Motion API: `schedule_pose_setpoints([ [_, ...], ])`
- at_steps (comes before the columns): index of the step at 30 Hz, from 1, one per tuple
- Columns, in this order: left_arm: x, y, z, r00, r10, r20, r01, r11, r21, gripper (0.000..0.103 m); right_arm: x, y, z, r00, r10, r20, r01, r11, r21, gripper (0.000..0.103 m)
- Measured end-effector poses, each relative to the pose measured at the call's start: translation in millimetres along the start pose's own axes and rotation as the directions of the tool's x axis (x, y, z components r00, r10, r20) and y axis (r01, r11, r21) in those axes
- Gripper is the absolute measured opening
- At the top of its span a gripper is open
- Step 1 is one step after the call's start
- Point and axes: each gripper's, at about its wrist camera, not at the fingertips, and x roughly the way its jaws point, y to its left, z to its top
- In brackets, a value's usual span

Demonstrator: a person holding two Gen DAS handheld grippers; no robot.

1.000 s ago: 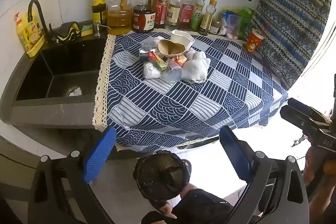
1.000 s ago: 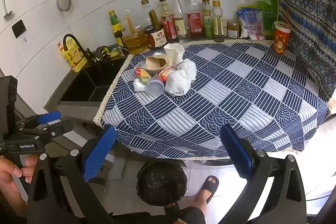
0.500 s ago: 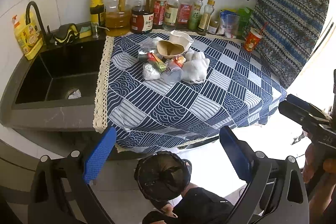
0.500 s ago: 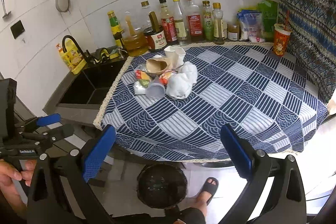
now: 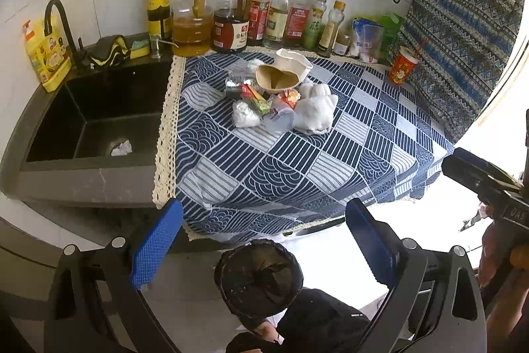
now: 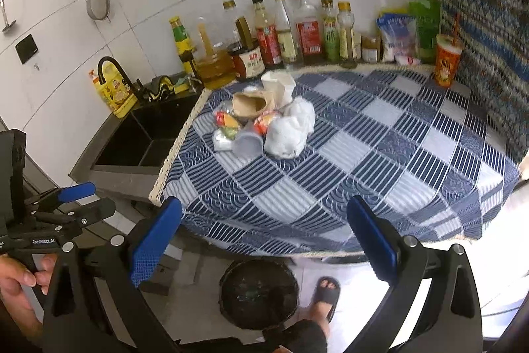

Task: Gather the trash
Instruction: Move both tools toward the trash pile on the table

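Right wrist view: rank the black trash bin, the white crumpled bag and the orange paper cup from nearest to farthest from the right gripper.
1. Black trash bin: on the floor, just below and ahead of the right gripper.
2. White crumpled bag: in the trash pile, on the table's left part.
3. Orange paper cup: far right corner, by the patterned cloth.

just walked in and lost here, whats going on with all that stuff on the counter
A person holds a two-finger tool in each hand, the left tool and the right tool, both open and empty, short of the counter. A pile of trash, wrappers, crumpled tissue, a paper bowl and a clear cup, sits on the blue patterned cloth. A black-lined bin waits on the floor below. Nothing has been picked up yet.
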Motion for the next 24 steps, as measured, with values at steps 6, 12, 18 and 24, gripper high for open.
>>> schedule_pose_setpoints([
  [6, 5.0, 0.7, 4.0, 1.0, -0.005, -0.005, 0.005, 1.0, -0.008, 0.096, -1.6, -1.9, 4.8, 0.999, -0.037, -0.007, 0.037, 0.999, -0.033, 0.099],
  [12, 14.6, -1.5, 10.1, 1.0, -0.01, -0.015, 0.01, 1.0, -0.011, 0.096, -2.4, -5.7, 6.3, 1.0, -0.015, -0.003, 0.015, 1.0, -0.006, 0.099],
  [18, 30.2, 1.5, 18.6, 0.999, -0.011, -0.037, 0.009, 0.999, -0.038, 0.096, 14.1, -19.6, 12.5, 0.995, 0.099, -0.01, -0.097, 0.99, 0.099, 0.099],
  [24, 45.1, -3.2, 33.8, 0.998, -0.011, -0.058, 0.01, 0.999, -0.033, 0.096, 32.9, -26.4, 23.7, 0.998, 0.05, -0.024, -0.048, 0.997, 0.068, 0.099],
])
